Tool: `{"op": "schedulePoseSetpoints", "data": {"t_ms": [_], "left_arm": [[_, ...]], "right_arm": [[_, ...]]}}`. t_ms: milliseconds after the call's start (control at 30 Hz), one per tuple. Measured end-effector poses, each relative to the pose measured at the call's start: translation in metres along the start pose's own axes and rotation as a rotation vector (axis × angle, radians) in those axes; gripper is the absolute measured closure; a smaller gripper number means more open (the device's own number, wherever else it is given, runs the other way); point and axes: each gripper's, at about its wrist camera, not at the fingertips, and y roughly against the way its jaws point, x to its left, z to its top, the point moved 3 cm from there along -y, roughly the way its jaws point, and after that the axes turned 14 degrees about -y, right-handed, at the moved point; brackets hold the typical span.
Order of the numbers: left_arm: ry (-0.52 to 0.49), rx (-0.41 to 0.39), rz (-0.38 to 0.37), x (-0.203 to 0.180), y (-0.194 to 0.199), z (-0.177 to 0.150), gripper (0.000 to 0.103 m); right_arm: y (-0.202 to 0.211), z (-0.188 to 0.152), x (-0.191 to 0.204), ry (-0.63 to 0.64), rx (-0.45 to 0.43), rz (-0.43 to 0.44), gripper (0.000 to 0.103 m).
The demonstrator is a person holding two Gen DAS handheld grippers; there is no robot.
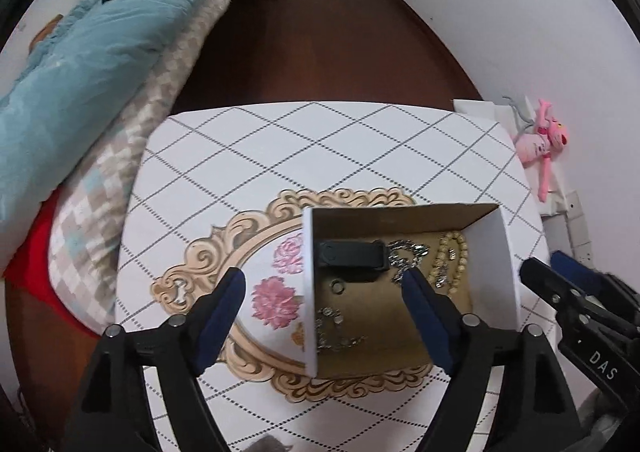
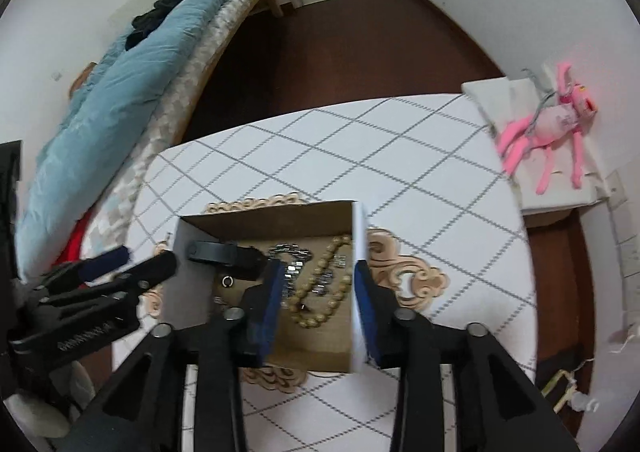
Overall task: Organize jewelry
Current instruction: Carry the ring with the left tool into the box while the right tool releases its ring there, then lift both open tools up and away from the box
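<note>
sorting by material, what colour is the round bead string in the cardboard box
Pale tan, wood-like: the round bead string lies in the open cardboard box, clearest in the right wrist view.

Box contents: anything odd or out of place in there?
One thing: a black clip-like object lies in the cardboard box among the jewelry, and it does not read as jewelry. The silver chain and bead bracelet lie tangled together in the far corner. Nothing has spilled onto the table.

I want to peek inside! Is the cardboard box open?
Open: the brown cardboard box has no lid, showing the beige bead bracelet inside.
</note>
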Motion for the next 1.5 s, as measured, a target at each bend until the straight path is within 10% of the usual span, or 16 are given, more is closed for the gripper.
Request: {"op": "schedulePoseSetpoints", "data": {"t_ms": [300,900,1500], "left_arm": [[-0.019,-0.006,0.079,-0.009,0.003,-0.030,0.001],[0.024,-0.008,0.083,-0.011,0.009,-0.046,0.001],[0.016,-0.187,0.089,-0.032,0.144,-0.068,0.001]], "right_arm": [[0.008,-0.028,-0.011,0.084,-0.059,-0.172,0.003],[0.015,-0.040,-0.019,0.071,-0.090,-0.243,0.000],[0.148,-0.068,0.001,0.072,-0.259,-0.196,0.000]]}}
